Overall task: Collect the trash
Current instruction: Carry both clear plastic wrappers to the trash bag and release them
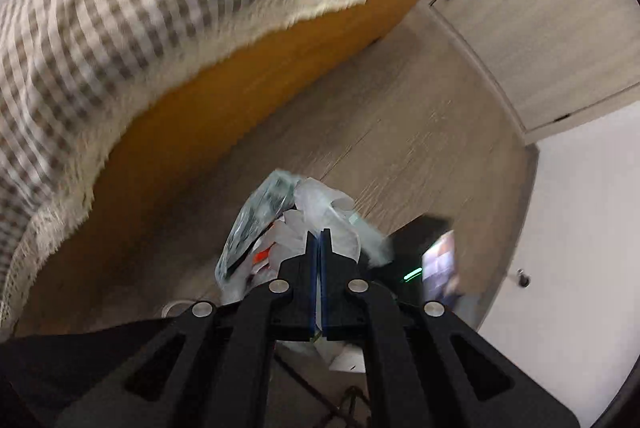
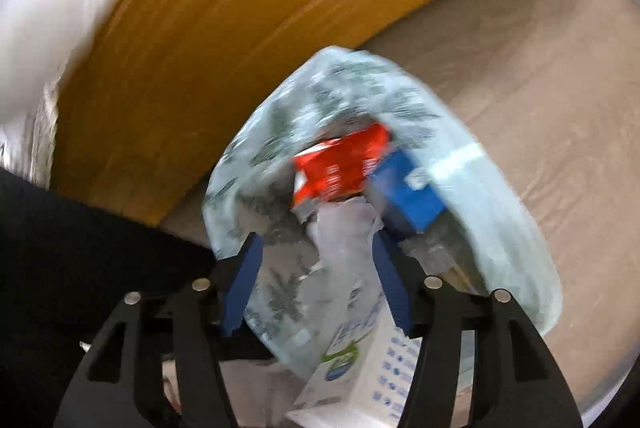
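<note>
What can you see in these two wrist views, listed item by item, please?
plastic bag: one, pale with a green leaf print, on the floor beside the bed frame, mouth open.
red packet: one, red and white, inside the bag.
blue box: one, blue, inside the bag, right of the red packet.
white carton: one, white with green and blue print, at the bag's mouth.
bed frame: one, orange-brown wood.
checked cover: one, grey and white, on the bed.
floor: grey wood-look.
left tongs: black, shut on the bag's rim.
right tongs: black with blue pads, open over the bag.
</note>
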